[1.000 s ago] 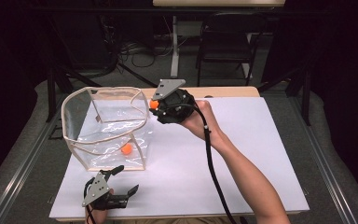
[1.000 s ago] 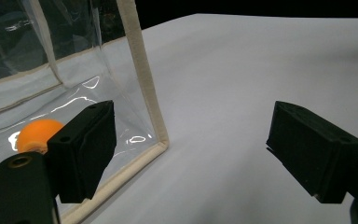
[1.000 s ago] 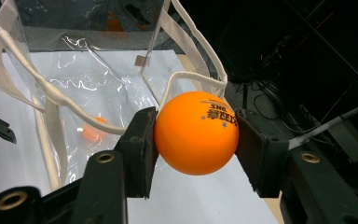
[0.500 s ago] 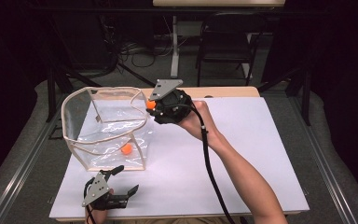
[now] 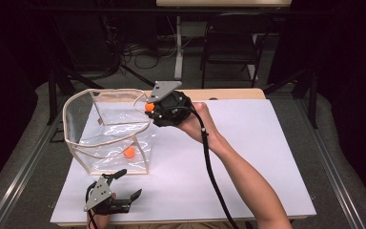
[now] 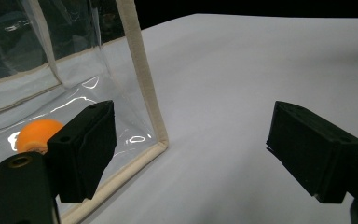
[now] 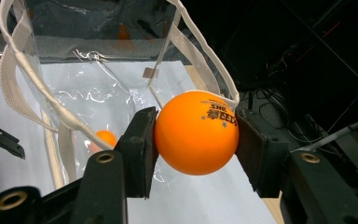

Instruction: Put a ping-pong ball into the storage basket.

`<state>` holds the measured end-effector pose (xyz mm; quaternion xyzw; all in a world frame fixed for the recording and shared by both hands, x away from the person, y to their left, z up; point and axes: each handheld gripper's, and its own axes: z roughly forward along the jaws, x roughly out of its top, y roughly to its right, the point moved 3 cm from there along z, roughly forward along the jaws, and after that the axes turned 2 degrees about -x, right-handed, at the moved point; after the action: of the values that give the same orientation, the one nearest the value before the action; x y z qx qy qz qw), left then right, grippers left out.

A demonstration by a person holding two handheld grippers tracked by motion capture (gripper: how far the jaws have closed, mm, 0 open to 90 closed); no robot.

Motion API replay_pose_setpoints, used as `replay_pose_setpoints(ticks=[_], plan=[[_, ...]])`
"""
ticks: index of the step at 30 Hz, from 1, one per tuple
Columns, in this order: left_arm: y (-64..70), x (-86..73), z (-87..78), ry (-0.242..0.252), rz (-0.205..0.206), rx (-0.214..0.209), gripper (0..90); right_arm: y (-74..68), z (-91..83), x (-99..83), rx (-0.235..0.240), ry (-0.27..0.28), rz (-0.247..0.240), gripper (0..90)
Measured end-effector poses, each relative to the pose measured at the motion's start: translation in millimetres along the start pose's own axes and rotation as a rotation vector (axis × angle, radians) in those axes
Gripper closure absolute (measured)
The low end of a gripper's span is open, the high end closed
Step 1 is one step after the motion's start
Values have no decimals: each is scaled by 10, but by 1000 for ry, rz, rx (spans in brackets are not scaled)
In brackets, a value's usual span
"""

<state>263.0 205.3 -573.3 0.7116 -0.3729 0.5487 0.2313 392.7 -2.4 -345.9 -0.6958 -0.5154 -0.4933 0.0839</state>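
Looking down from the high view, the right gripper has carried its ball leftward to the clear bag's rim, so a drop seems close. Left gripper view: its jaws gape empty beside the bag. Right gripper view: both jaws clamp the ball.

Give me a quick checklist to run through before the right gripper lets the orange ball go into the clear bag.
1. Ball held: the right gripper is shut on the orange ball, a pad on each side. Ok.
2. Bag mouth open: the clear bag stands upright with its rim spread wide. Ok.
3. Ball over the opening: in the high view it sits at the bag's right rim; whether it is fully inside the rim, cannot tell.
4. Room inside: one other orange ball lies on the bag's floor, space around it. Ok.
5. Left gripper out of the way: open, low beside the bag's near corner, not touching it. Ok.
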Motion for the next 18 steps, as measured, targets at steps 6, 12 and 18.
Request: replay_pose_setpoints(ticks=[6,12,18], plan=[[0,0,1,0,0,1,157,-12,15,24,3,2,-3,503],[0,0,1,0,0,1,157,-27,30,55,4,7,-10,504],[0,0,-1,-1,0,1,157,-47,39,91,5,10,-14,504]])
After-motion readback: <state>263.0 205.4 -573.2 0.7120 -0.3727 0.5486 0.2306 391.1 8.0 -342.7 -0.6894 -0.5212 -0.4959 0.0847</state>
